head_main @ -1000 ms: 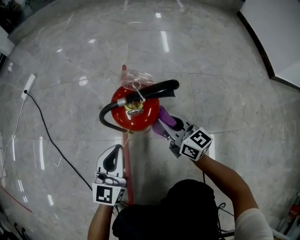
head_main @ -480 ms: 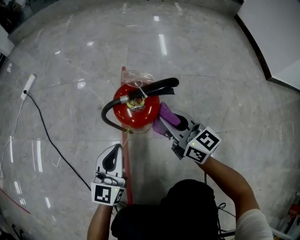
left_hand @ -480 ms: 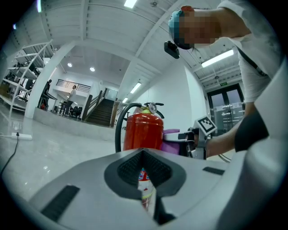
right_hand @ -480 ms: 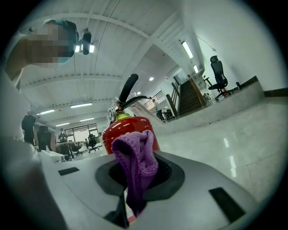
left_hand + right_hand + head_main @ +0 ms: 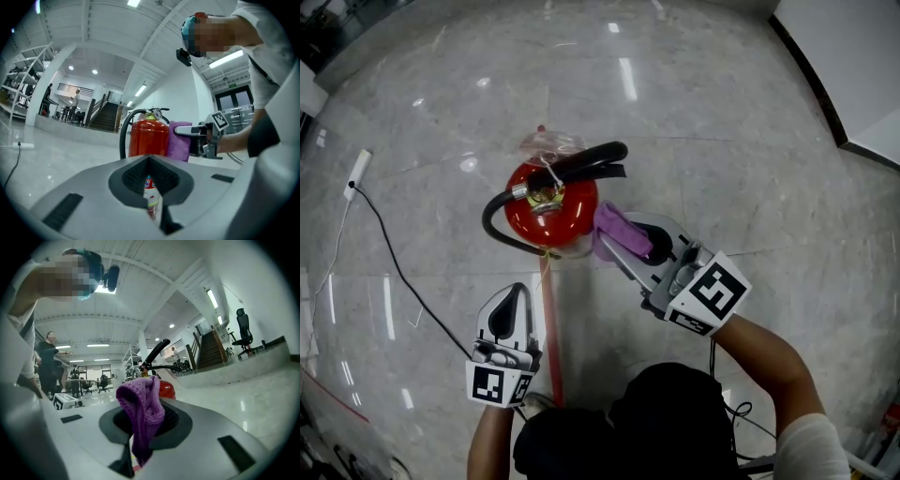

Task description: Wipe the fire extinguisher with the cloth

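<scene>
Pressing the cloth against the extinguisher's side

Standing upright on the glossy stone floor, the red fire extinguisher has its black hose looping off on the left. The right gripper has its jaws clamped on a purple cloth, whose bunched end touches the cylinder's right flank. The left gripper hangs apart from the extinguisher, nearer the person. Its jaws are drawn together with nothing between them, pointing at the cylinder beside a red floor stripe.
</scene>
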### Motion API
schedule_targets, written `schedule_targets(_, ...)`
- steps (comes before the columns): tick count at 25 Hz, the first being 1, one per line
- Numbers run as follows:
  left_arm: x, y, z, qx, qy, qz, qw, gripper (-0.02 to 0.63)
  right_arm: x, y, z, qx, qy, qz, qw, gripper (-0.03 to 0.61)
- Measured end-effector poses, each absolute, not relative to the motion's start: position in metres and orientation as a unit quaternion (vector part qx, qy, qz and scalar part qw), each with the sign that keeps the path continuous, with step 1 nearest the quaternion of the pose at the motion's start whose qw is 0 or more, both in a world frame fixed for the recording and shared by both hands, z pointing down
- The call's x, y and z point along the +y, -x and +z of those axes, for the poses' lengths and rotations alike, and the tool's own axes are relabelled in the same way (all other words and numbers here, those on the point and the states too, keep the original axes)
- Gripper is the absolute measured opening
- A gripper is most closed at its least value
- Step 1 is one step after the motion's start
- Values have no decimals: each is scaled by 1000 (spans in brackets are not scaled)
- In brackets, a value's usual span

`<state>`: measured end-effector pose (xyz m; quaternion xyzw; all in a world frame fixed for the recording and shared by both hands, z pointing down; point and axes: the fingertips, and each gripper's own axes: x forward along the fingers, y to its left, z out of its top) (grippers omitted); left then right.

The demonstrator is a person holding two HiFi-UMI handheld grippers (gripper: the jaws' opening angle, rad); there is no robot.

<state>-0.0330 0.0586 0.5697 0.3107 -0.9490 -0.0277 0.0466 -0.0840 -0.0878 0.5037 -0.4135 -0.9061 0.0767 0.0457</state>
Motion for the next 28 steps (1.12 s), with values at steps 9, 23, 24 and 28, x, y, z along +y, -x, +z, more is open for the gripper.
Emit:
schedule_targets(9, 89, 53, 531, -966, -248, 45, 51, 3, -133, 63, 532, -902, 416, 80, 81, 57)
schedule_targets(23, 124, 99, 554, -878, -474, 71, 7, 3, -81, 70, 567, -962, 261, 71, 22, 57)
schedule_targets(24, 120, 97, 558, -861, -505, 62, 8, 4, -84, 66, 568, -971, 228, 67, 32, 57)
schedule_targets(28, 110, 83, 552, -801, -598, 39, 4, 3, -93, 40, 561, -989, 123, 38, 78, 57)
